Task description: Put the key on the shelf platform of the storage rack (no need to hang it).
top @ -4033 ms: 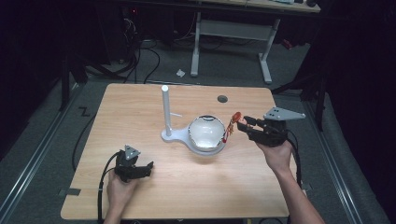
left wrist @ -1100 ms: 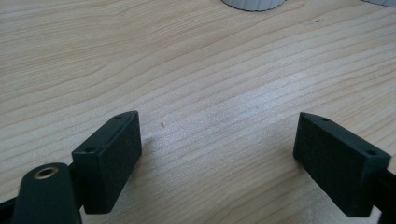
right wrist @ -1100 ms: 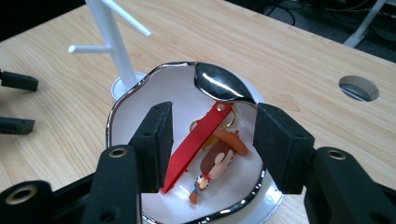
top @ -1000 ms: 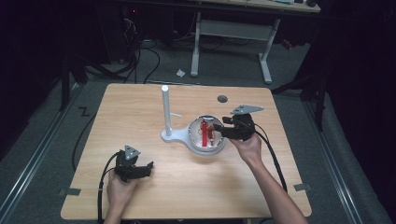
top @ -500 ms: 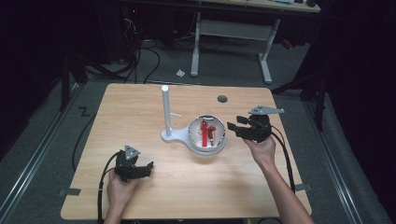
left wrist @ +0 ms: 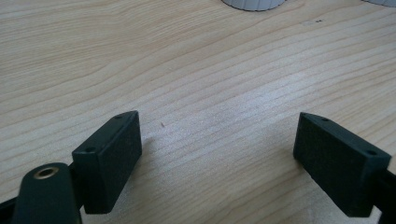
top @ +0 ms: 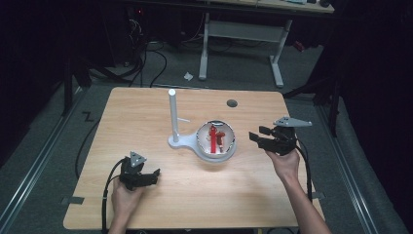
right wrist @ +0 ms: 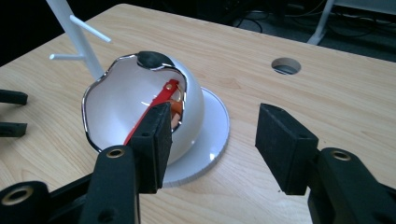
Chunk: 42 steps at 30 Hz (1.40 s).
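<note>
Lower left of the high view: left claw (top: 151, 174) resting low on the wooden table (top: 146, 112), held in a hand (top: 124, 199), cable trailing off toward the bottom edge. In the left gripper view, jaws spread wide with bare wood grain between them, nothing gripped.

Centre of the high view: white stand (top: 172, 117) with an upright post and short side pegs, its flat base touching a white dome-shaped holder (top: 216, 141) with a chrome-edged opening. Inside the opening, a red strap (top: 213, 138) lying lengthwise with a small orange piece (top: 221, 139) just beside it.

Upper centre right: round hole (top: 232, 103) in the table top.

Right of centre: right claw (top: 255, 138) held above the table, pointing toward the dome and near it but apart. In the right gripper view, jaws parted wide and empty, dome (right wrist: 140, 112) and red strap (right wrist: 154, 109) seen just past the left jaw.
</note>
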Each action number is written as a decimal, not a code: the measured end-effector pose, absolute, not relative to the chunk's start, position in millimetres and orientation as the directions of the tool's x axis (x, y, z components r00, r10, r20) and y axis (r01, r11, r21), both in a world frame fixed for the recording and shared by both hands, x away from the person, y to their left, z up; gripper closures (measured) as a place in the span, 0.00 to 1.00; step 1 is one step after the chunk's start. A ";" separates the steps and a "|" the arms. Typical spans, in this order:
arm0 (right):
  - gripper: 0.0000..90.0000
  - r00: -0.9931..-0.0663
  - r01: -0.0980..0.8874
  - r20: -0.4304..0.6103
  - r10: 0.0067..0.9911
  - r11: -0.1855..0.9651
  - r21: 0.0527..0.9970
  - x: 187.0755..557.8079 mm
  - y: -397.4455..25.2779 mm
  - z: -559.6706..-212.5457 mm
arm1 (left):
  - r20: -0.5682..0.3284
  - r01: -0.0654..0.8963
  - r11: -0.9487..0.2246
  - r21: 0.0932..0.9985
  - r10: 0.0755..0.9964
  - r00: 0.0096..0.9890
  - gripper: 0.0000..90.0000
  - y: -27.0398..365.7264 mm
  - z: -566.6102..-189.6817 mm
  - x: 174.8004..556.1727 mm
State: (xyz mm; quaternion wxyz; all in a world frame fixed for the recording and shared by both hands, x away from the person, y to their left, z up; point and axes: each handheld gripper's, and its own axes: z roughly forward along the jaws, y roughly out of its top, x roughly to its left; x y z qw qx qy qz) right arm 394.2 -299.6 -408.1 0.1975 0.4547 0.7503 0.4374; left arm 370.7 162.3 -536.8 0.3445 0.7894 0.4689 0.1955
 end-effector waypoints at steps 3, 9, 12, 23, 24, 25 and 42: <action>0.51 -0.497 0.510 0.109 0.861 0.188 0.840 388.5 -307.0 -409.5 | -0.014 0.606 -0.323 0.727 0.875 0.484 0.17 162.3 -536.8 370.7; 0.51 -0.483 0.502 0.111 0.868 0.171 0.848 378.4 -317.3 -409.5 | -0.014 0.606 -0.323 0.727 0.875 0.484 0.17 162.2 -536.8 370.7; 0.51 -0.476 0.507 0.119 0.871 0.161 0.847 373.7 -320.6 -412.1 | -0.014 0.606 -0.323 0.727 0.875 0.484 0.17 162.3 -536.8 370.8; 0.52 -0.461 0.516 0.140 0.876 0.136 0.846 360.2 -330.0 -423.3 | -0.014 0.605 -0.323 0.727 0.875 0.484 0.17 162.3 -536.8 370.8; 0.52 -0.461 0.516 0.141 0.876 0.135 0.846 359.3 -330.3 -424.4 | -0.014 0.606 -0.323 0.727 0.875 0.484 0.17 162.3 -536.8 370.7; 0.52 -0.459 0.518 0.141 0.877 0.136 0.844 358.4 -330.5 -425.4 | -0.014 0.606 -0.323 0.727 0.875 0.484 0.17 162.3 -536.8 370.8; 0.52 -0.467 0.538 0.157 0.870 0.139 0.831 353.0 -325.0 -444.8 | -0.014 0.606 -0.323 0.727 0.875 0.484 0.17 162.3 -536.8 370.7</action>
